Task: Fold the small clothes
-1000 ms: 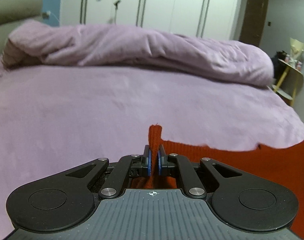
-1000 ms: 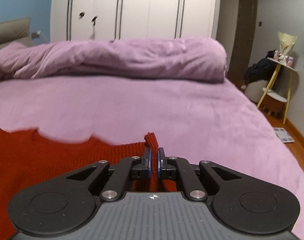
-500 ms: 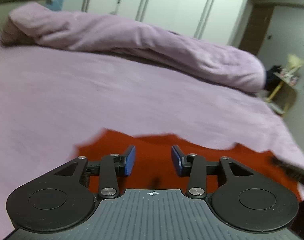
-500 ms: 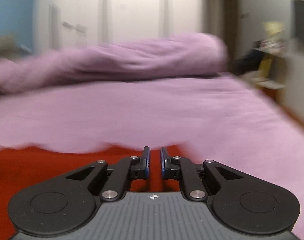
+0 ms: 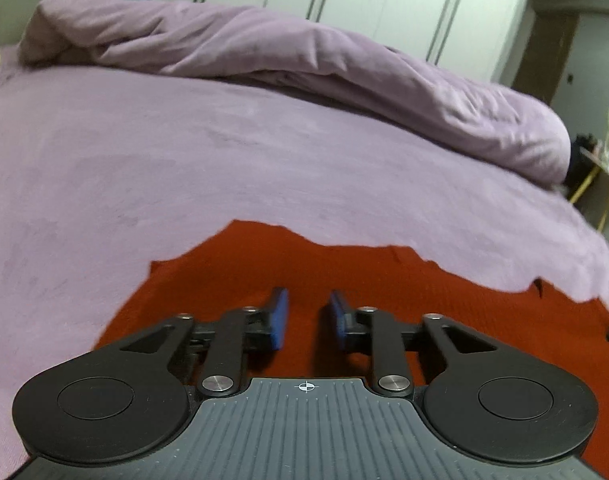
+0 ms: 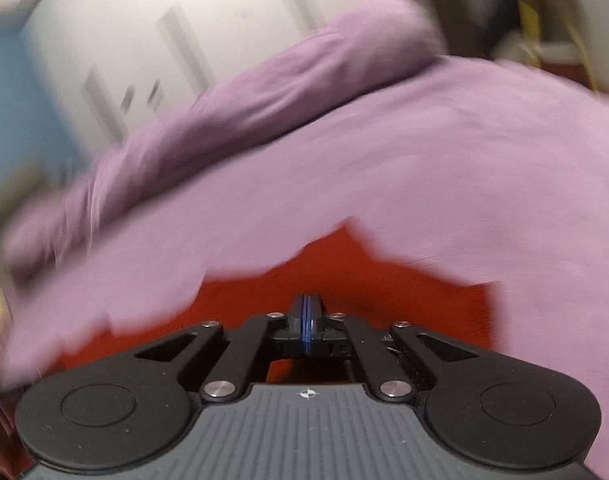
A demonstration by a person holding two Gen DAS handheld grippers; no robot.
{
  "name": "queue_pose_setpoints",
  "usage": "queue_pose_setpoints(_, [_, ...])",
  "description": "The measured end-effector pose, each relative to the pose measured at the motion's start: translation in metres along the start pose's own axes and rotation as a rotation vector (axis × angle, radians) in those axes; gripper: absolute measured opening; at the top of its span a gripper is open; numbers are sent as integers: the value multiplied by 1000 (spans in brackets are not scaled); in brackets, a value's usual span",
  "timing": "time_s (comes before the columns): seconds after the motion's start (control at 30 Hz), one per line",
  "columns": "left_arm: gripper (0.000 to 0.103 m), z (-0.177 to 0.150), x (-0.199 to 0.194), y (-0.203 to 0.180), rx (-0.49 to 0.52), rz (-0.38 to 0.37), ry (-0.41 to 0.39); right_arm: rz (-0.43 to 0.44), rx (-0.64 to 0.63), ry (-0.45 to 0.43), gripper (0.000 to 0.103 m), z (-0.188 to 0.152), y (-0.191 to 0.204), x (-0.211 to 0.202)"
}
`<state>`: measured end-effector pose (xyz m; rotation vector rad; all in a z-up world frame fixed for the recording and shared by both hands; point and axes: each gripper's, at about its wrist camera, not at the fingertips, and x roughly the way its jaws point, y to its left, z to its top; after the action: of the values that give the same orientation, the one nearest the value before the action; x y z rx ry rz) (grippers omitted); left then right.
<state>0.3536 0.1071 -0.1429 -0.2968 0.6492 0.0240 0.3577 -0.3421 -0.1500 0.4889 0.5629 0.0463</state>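
A red knit garment (image 5: 344,280) lies spread flat on a bed (image 5: 184,168), directly under and ahead of both tools. The left gripper (image 5: 306,322) hovers low over it, blue pads apart and closing, with nothing pinched between them. The right gripper (image 6: 309,324) has its pads pressed fully together, empty, over the same cloth; that view is blurred. Both seem placed to take hold of the fabric for a fold. Beyond the tools, the lilac sheet runs to a rolled duvet (image 5: 304,68), with white wardrobes (image 5: 384,4) behind.
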Motion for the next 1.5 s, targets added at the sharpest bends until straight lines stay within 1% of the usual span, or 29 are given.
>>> queue_pose_setpoints(0.03, [21,1,-1,3,-14,-13,3,-48,9,-31,0,3,-6,-5])
queue_pose_setpoints(0.1, [22,1,-5,5,-21,-24,17,-59,35,-43,0,1,-12,-8])
queue_pose_setpoints(0.17, [27,4,-12,6,-6,-34,40,-85,-5,-39,0,-4,-3,-8])
queue_pose_setpoints(0.2, [39,6,-19,7,-2,-44,48,-105,-42,-35,0,-3,2,-9])
queue_pose_setpoints(0.23, [56,6,-25,10,3,-43,52,-118,-86,-25,2,-4,13,-11])
queue_pose_setpoints(0.27, [63,6,-32,12,13,-19,57,-117,-121,-15,2,-4,20,-12])
queue_pose_setpoints(0.3, [66,4,-39,17,24,12,62,-123,-158,-4,3,-7,30,-15])
queue_pose_setpoints(0.33, [66,2,-45,22,35,30,68,-119,-198,2,3,-13,37,-22])
queue_pose_setpoints(0.4, [65,-4,-56,37,49,43,109,-100,-233,13,5,-19,37,-39])
queue_pose_setpoints(0.47, [65,-11,-68,50,62,63,146,-111,-261,33,5,-31,35,-59])
queue_pose_setpoints(0.53, [66,-21,-85,58,91,83,171,-181,-315,27,5,-39,31,-75])
queue_pose_setpoints(0.6, [66,-29,-108,66,94,59,165,-291,-371,-3,6,-47,26,-98])
queue_pose_setpoints(0.63, [66,-32,-119,69,86,57,166,-343,-382,1,7,-50,22,-107])
queue_pose_setpoints(0.67, [65,-35,-127,72,71,53,167,-373,-379,17,7,-52,17,-113])
queue_pose_setpoints(0.7, [63,-37,-136,75,44,35,180,-392,-361,34,7,-53,12,-119])
queue_pose_setpoints(0.73, [63,-41,-144,77,-1,0,198,-385,-328,45,7,-54,9,-127])
queue_pose_setpoints(0.8, [62,-49,-154,79,-76,-77,237,-329,-291,45,7,-53,9,-137])
queue_pose_setpoints(0.87, [62,-55,-155,75,-99,-130,269,-288,-293,31,7,-55,17,-143])
queue_pose_setpoints(0.97, [61,-58,-144,71,-139,-146,283,-186,-299,57,7,-60,36,-140])
queue_pose_setpoints(1.03, [60,-56,-133,73,-217,-160,290,-137,-311,77,7,-64,49,-133])
queue_pose_setpoints(1.1, [59,-54,-124,80,-302,-165,284,-127,-313,89,7,-66,56,-124])
queue_pose_setpoints(1.17, [58,-52,-119,87,-378,-175,274,-161,-312,109,6,-66,52,-115])
queue_pose_setpoints(1.2, [55,-52,-118,92,-403,-177,270,-179,-307,113,3,-67,48,-115])
queue_pose_setpoints(1.3, [51,-53,-113,106,-490,-194,273,-205,-301,87,0,-64,35,-119])
queue_pose_setpoints(1.33, [50,-54,-111,110,-515,-202,271,-231,-312,72,0,-62,32,-122])
queue_pose_setpoints(1.4, [49,-55,-108,116,-561,-215,268,-330,-342,55,0,-64,29,-127])
queue_pose_setpoints(1.43, [49,-56,-107,119,-585,-222,264,-371,-348,55,3,-65,27,-127])
queue_pose_setpoints(1.47, [49,-56,-107,123,-602,-226,257,-388,-333,63,4,-63,23,-128])
queue_pose_setpoints(1.5, [48,-55,-104,124,-621,-227,249,-374,-307,66,4,-61,20,-131])
